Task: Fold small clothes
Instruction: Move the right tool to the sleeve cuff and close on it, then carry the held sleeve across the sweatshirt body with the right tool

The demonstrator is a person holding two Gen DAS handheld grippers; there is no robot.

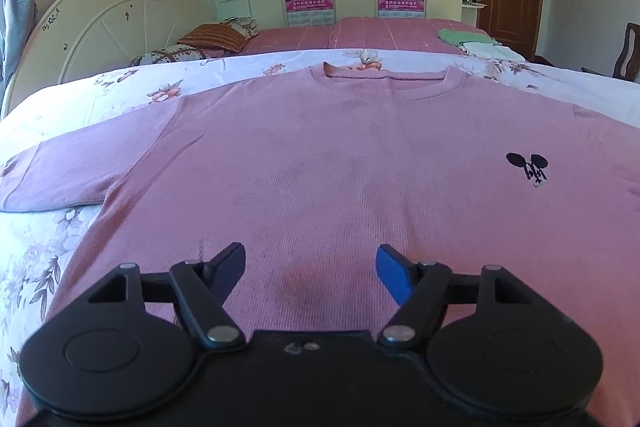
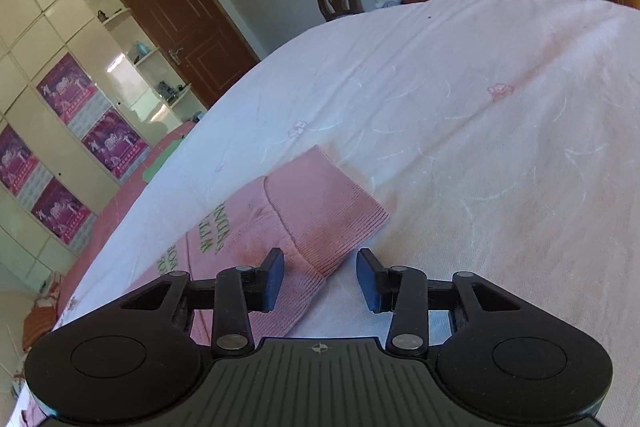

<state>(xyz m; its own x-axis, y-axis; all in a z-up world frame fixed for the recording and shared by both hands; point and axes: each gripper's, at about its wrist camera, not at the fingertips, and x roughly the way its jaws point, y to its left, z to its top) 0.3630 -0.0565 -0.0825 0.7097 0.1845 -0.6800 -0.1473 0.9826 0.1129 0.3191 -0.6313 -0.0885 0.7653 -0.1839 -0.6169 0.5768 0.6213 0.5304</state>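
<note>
**Shirt flat on bed, both grippers unloaded: fold risks**

Shirt [image 1: 320, 163] lies spread, front up, on the floral bedsheet [image 1: 48, 247], collar far from the left gripper [image 1: 311, 275]. Left gripper hovers over the lower front, fingers spread wide, grasping nothing. Right gripper [image 2: 320, 277] sits over the ribbed sleeve cuff [image 2: 332, 211], fingers apart and empty.

Likely faults:
- Pinching both shirt and bedsheet, dragging the sheet.
- Seizing one fabric layer only, so the fold skews.
- Uneven lift between grippers, wrinkling the front.
</note>
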